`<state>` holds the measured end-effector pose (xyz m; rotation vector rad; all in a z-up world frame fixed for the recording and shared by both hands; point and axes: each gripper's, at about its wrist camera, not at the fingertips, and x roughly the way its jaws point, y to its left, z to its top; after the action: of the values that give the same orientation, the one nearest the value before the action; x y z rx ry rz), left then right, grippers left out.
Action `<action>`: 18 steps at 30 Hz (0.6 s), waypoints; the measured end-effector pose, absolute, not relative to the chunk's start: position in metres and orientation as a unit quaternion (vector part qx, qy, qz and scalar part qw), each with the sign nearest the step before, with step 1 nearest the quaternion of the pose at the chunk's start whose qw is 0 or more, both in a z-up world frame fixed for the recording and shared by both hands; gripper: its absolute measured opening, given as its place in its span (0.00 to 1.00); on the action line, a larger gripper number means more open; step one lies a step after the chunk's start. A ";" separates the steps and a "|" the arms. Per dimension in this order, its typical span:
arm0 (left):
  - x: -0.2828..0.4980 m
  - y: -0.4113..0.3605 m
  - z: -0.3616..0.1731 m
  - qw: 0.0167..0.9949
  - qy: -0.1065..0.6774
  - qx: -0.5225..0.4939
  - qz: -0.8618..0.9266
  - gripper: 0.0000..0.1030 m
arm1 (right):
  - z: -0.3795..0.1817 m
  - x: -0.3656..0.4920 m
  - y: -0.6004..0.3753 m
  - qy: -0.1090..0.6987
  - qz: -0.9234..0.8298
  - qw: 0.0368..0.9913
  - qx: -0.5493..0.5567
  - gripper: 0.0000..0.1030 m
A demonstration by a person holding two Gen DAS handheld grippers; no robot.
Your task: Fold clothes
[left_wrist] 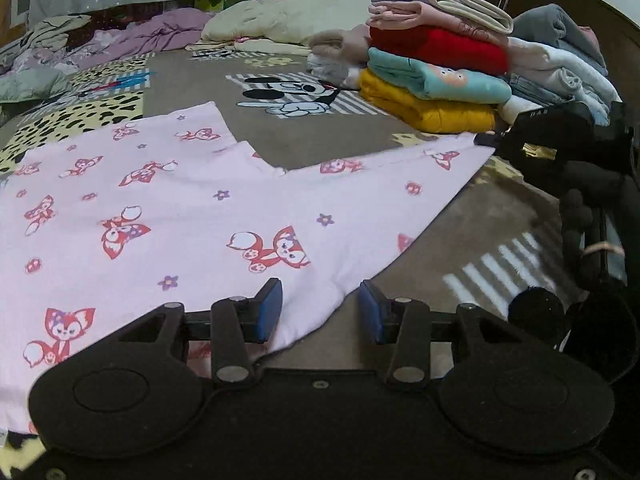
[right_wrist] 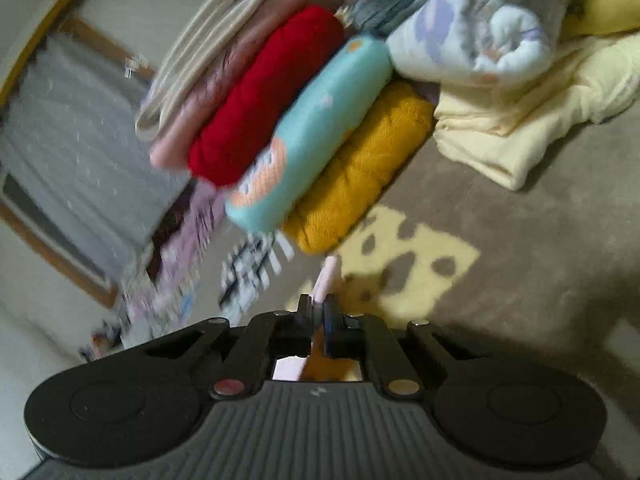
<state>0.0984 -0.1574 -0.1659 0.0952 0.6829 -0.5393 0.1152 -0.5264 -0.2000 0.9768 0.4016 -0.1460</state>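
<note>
Patterned grey bed cover [left_wrist: 192, 80] underneath; pink fox-print garment [left_wrist: 168, 216] spread flat across its near left area, one corner drawn out to the right. Stack of folded clothes [left_wrist: 432, 68] at far right: yellow bottom, then teal, red, pink, cream. Left hand-held gripper [left_wrist: 320, 312] apart, straddling the garment's near edge; right hand-held gripper [right_wrist: 319, 312] clamped together on a pink fabric edge.

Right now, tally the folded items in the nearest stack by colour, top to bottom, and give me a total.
Cream striped: 1
Pink: 1
Red: 1
Teal: 1
Mustard yellow: 1
Total: 5

A lilac piece may sit behind the cream one on top; I cannot tell whether it belongs to this stack.
</note>
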 end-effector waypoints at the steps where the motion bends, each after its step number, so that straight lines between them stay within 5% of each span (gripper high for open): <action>1: 0.098 -0.157 -0.166 0.906 0.329 0.046 -0.261 0.40 | -0.202 0.114 -0.529 0.193 -0.082 0.855 0.474 0.16; 2: 0.096 -0.159 -0.167 0.904 0.333 0.061 -0.261 0.40 | -0.203 0.112 -0.531 0.186 -0.093 0.854 0.478 0.27; 4: 0.092 -0.165 -0.169 0.899 0.336 0.101 -0.264 0.40 | -0.202 0.108 -0.533 0.172 -0.108 0.855 0.478 0.31; 11: 0.076 -0.156 -0.157 0.914 0.294 0.069 -0.271 0.40 | -0.183 0.094 -0.516 0.141 -0.088 0.893 0.418 0.34; 15: 0.069 -0.175 -0.172 0.908 0.265 0.166 -0.278 0.40 | -0.179 0.099 -0.494 0.166 -0.032 0.904 0.393 0.34; 18: 0.068 -0.188 -0.181 0.898 0.248 0.239 -0.275 0.28 | -0.182 0.106 -0.494 0.182 -0.035 0.901 0.392 0.36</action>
<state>0.0682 -0.1878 -0.1810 0.4948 0.5138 -0.5696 0.1060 -0.4937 -0.1825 0.8105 0.3759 -0.0716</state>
